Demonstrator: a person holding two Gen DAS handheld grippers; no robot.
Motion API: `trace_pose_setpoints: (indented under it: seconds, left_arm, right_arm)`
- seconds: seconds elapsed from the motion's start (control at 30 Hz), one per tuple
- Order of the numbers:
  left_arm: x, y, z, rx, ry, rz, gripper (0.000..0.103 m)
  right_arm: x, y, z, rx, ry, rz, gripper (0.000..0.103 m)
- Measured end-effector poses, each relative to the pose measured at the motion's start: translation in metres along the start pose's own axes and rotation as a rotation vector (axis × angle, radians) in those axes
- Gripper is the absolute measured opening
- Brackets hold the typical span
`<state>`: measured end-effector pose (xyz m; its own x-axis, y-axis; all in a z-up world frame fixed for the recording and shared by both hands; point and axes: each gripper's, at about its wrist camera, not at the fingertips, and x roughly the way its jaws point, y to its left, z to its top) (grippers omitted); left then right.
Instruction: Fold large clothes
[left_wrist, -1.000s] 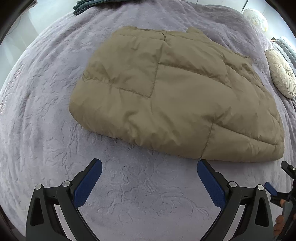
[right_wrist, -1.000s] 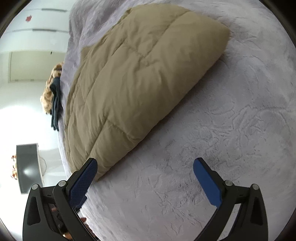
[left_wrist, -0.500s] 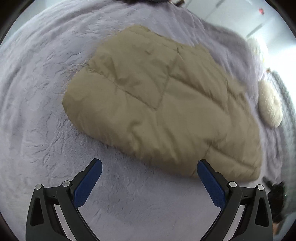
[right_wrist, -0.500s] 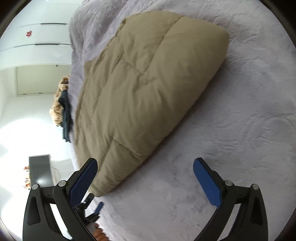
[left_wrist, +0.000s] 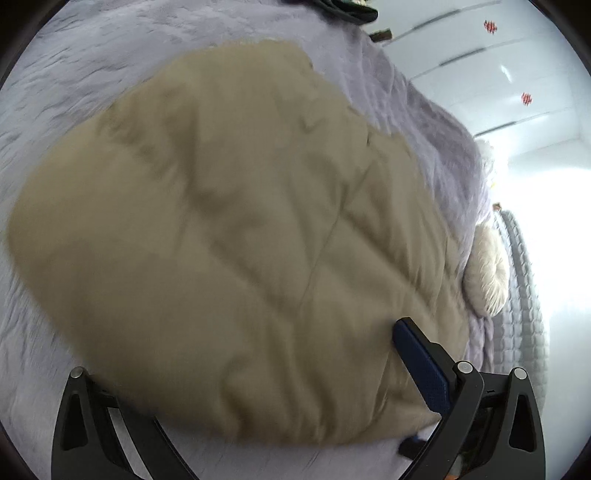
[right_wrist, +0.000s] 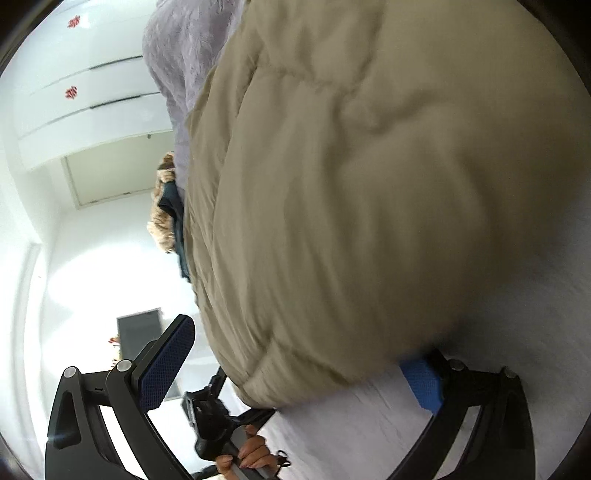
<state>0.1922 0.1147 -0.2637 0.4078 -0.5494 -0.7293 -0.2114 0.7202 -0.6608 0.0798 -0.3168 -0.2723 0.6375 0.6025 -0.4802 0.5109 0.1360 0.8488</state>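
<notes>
Looking down the left hand-held gripper (left_wrist: 280, 384), we see the tan coat (left_wrist: 240, 236) filling most of the frame, folded and lying on the lilac bed (left_wrist: 74, 62). Our jaws are spread wide here, the coat's near edge bulging between them; the right pad (left_wrist: 421, 365) shows at lower right, the left one is buried under fabric. A cream pillow (left_wrist: 485, 273) sits at the right edge, just beside the coat, and dark clothes (left_wrist: 347, 9) peek in at the top.

Over on the right hand-held gripper (right_wrist: 295, 369), jaws spread as well, straddling the coat's corner at the bottom of the frame. One blue pad (right_wrist: 166, 365) stands clear at lower left, the other is half hidden beneath the padding at lower right. We can see our left hand (right_wrist: 251, 456) at bottom centre, wrapped round its handle. White cabinets (right_wrist: 74, 92) fill the upper left.
</notes>
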Motion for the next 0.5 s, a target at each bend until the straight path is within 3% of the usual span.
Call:
trace_pose_setpoints:
  seconds: [0.1,0.23,0.27,0.3,0.33,0.37,0.4,0.47,0.5]
  left_arm:
    - [0.01,0.002,0.014,-0.038,-0.027,-0.009,0.103]
    - [0.018,0.003,0.02,-0.058,-0.065,0.021,0.101]
    - [0.017,0.002,0.02,-0.054,-0.076,0.036,0.087]
    - [0.015,-0.001,0.019,-0.047,-0.09,0.055,0.067]
    - [0.014,-0.001,0.02,-0.041,-0.096,0.055,0.057]
    - [0.012,0.0,0.02,-0.046,-0.1,0.031,0.04]
    - [0.007,0.0,0.02,-0.051,-0.104,-0.01,0.031]
    - [-0.002,-0.009,0.018,0.002,-0.118,-0.004,0.024]
    - [-0.005,-0.016,0.018,0.033,-0.125,0.008,0.022]
  right_arm:
    - [0.013,0.003,0.01,0.011,-0.014,0.047,0.103]
    - [0.023,0.005,0.017,0.011,-0.007,0.044,0.102]
    - [0.023,0.005,0.016,0.013,-0.003,0.042,0.101]
    - [0.022,0.005,0.016,0.018,0.001,0.036,0.097]
    - [0.02,0.003,0.015,0.028,0.003,0.006,0.08]
    - [0.017,0.001,0.015,0.037,0.008,-0.024,0.059]
    - [0.017,-0.002,0.015,0.05,0.014,-0.027,0.055]
    - [0.013,-0.004,0.015,0.063,0.014,0.002,0.037]
    - [0.011,-0.001,0.013,0.05,0.015,0.01,0.034]
